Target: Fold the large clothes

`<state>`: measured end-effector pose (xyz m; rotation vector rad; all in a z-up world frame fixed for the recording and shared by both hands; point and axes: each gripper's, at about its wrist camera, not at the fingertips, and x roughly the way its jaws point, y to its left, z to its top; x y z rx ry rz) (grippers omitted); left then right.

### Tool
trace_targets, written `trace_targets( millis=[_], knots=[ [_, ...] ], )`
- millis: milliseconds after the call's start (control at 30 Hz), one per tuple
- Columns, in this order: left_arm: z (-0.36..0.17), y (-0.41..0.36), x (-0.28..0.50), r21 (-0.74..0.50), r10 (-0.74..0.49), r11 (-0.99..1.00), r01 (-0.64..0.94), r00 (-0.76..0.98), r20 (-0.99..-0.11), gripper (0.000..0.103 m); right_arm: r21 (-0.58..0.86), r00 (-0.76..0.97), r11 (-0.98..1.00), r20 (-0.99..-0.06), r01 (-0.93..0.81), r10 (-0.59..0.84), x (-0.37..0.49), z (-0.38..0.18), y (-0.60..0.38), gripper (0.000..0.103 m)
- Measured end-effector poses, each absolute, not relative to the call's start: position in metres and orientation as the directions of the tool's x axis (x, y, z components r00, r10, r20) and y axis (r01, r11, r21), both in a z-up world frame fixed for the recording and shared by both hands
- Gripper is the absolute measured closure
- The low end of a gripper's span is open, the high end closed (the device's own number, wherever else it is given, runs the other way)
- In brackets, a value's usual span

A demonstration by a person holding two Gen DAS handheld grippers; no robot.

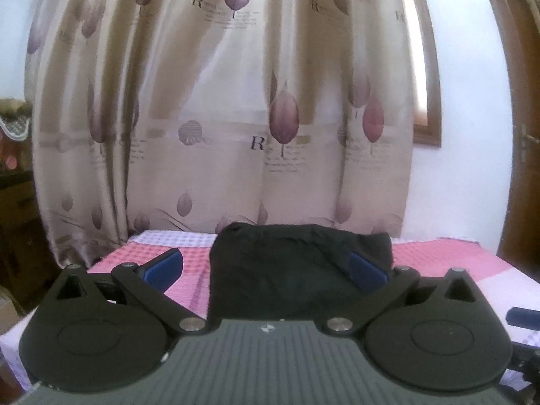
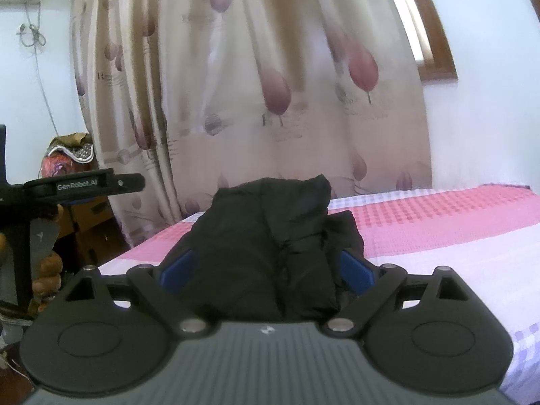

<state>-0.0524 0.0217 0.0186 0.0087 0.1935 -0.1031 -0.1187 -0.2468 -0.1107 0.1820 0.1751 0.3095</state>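
Observation:
A black garment [image 1: 297,266], folded into a compact bundle, lies on a bed with a pink and white checked cover [image 1: 445,256]. My left gripper [image 1: 266,266] is open, its blue pads [image 1: 165,265] spread wide, with the bundle just ahead and its right pad against the cloth. In the right wrist view the same garment [image 2: 266,246] bulges up between my right gripper's [image 2: 266,270] open jaws, whose blue pads [image 2: 354,270] sit on either side of it, not closed on it. The left gripper's body [image 2: 84,184] shows at the left edge.
A beige curtain with purple leaf prints [image 1: 236,118] hangs behind the bed. A wooden window frame [image 1: 428,128] and a brown door [image 1: 519,135] are at the right. Boxes and clutter [image 2: 71,155] stand left of the bed.

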Motion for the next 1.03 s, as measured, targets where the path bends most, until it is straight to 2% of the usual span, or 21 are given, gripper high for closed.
trace_targets(
  millis=[300, 600, 833, 1033],
  knots=[
    [0.01, 0.021, -0.054, -0.023, -0.124, 0.992, 0.122, 0.974, -0.189, 0.0, 0.189, 0.936, 0.938, -0.147, -0.291, 0.32, -0.119, -0.112, -0.246, 0.009],
    [-0.006, 0.015, -0.053, 0.002, -0.117, 0.993, 0.12, 0.97, -0.213, 0.0, 0.156, 0.933, 0.941, -0.159, -0.299, 0.323, -0.12, -0.113, -0.241, 0.009],
    [-0.014, 0.011, -0.056, 0.035, -0.094, 0.994, 0.103, 0.977, -0.193, 0.0, 0.127, 0.941, 0.952, -0.16, -0.279, 0.297, -0.12, -0.114, -0.238, 0.005],
    [-0.017, 0.011, -0.051, 0.033, -0.081, 0.995, 0.091, 0.968, -0.239, 0.0, 0.103, 0.95, 0.962, -0.161, -0.255, 0.269, -0.122, -0.113, -0.232, 0.005]
  ],
)
